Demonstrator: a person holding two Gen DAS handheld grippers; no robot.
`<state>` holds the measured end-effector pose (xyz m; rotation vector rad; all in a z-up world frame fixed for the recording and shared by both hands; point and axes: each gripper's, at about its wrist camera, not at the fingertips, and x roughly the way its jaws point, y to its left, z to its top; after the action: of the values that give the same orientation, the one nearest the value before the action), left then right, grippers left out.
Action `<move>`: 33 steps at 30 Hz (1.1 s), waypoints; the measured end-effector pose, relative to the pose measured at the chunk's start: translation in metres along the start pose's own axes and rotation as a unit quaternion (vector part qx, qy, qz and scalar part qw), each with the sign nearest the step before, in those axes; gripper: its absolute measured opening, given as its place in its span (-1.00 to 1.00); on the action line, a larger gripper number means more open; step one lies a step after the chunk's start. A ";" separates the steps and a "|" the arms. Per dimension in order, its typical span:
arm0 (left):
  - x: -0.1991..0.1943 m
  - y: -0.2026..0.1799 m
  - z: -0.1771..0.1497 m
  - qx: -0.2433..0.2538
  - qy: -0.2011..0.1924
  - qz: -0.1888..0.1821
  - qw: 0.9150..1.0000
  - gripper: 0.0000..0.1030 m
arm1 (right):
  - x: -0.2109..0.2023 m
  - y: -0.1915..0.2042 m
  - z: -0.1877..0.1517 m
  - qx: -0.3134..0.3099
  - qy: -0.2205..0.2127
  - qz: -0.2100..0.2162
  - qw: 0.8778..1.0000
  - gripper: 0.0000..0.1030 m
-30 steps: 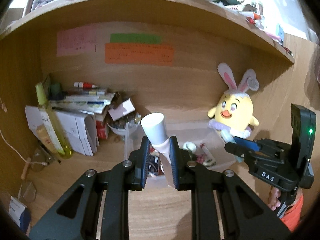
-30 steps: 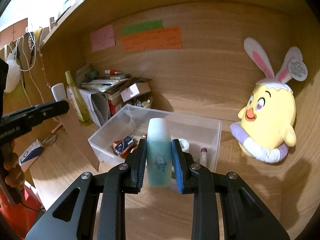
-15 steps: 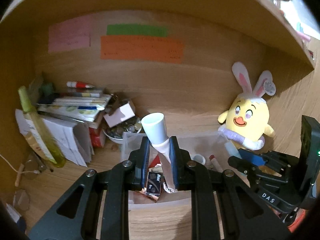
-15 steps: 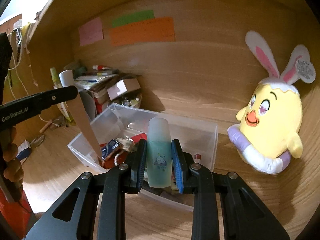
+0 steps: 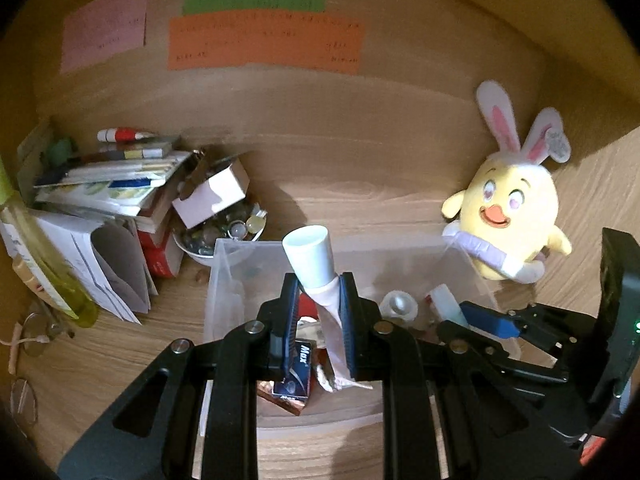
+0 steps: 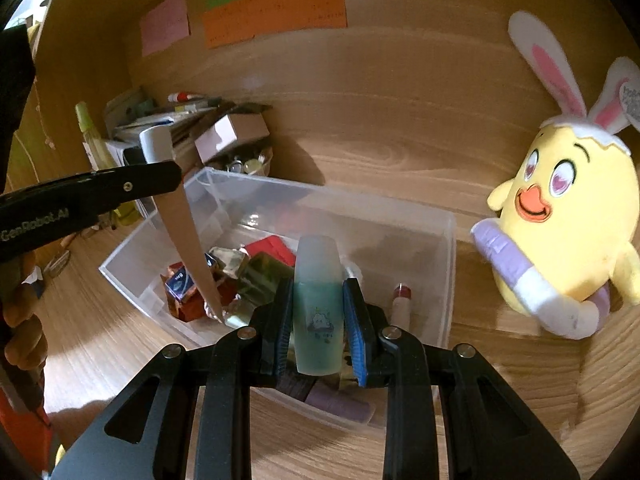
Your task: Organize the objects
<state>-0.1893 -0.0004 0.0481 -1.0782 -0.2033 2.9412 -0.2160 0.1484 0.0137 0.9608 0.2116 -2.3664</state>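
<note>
Upright, white-capped tube point(image 5: 316, 280) stands cap-up, tail pointing down into bin point(image 5: 224, 280).

A: The bin point(image 6: 446, 248)?
B: Clear, glossy plastic on a matt wood-grain counter point(image 6: 120, 344).
A: Right of the bin?
B: A soft plush chick point(image 6: 568, 232). Behind the bin, matt paper notes point(image 6: 276, 10).
</note>
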 end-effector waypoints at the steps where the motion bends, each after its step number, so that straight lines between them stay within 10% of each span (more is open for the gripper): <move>1: 0.003 0.002 0.000 -0.002 0.004 0.000 1.000 -0.62 | 0.002 0.000 0.000 0.000 0.003 -0.001 1.000 -0.56; 13: 0.019 0.016 -0.016 -0.007 0.035 0.009 0.999 -0.37 | 0.006 0.003 -0.001 -0.005 0.012 -0.003 1.000 -0.54; 33: -0.044 -0.002 -0.041 0.036 -0.011 0.015 0.999 0.26 | -0.053 0.016 -0.001 -0.005 -0.056 -0.005 0.998 0.32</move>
<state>-0.1289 0.0042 0.0455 -1.0498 -0.0823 2.9625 -0.1761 0.1590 0.0502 0.8198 0.1858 -2.4179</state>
